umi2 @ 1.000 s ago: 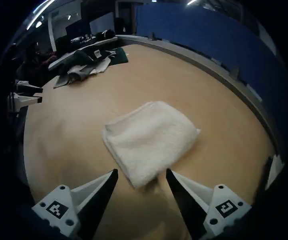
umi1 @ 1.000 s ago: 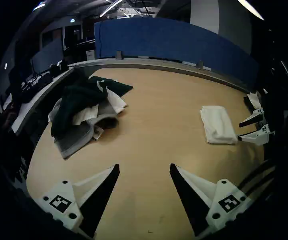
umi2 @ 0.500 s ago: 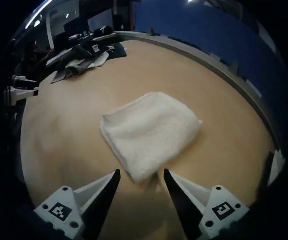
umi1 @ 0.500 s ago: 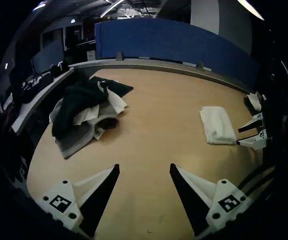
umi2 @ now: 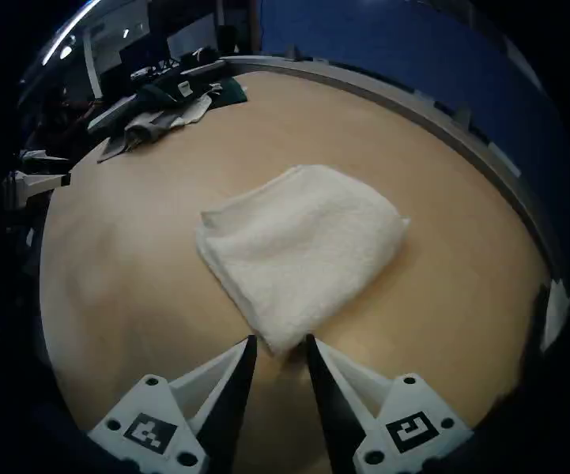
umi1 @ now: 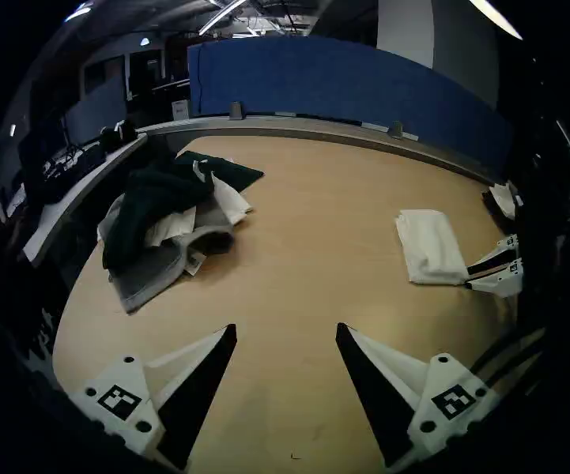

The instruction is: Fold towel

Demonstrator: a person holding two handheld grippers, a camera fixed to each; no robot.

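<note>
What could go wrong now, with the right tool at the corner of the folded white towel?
1. The right tool brackets only the nearest corner of the folded white terry towel. Lifting there may catch just some layers and undo the fold.
2. The left tool stands open, apart from the towel, so a pull could drag it along the light wooden table.

The left gripper [umi1: 285, 327]: fingers spread wide, both pointing straight ahead, held low and roughly level. The right gripper [umi2: 281, 340]: fingers drawn close, with a narrow gap between the tips, tilted downward. In the left gripper view it sits far off to the right side, tips nearly together, aimed across.
</note>
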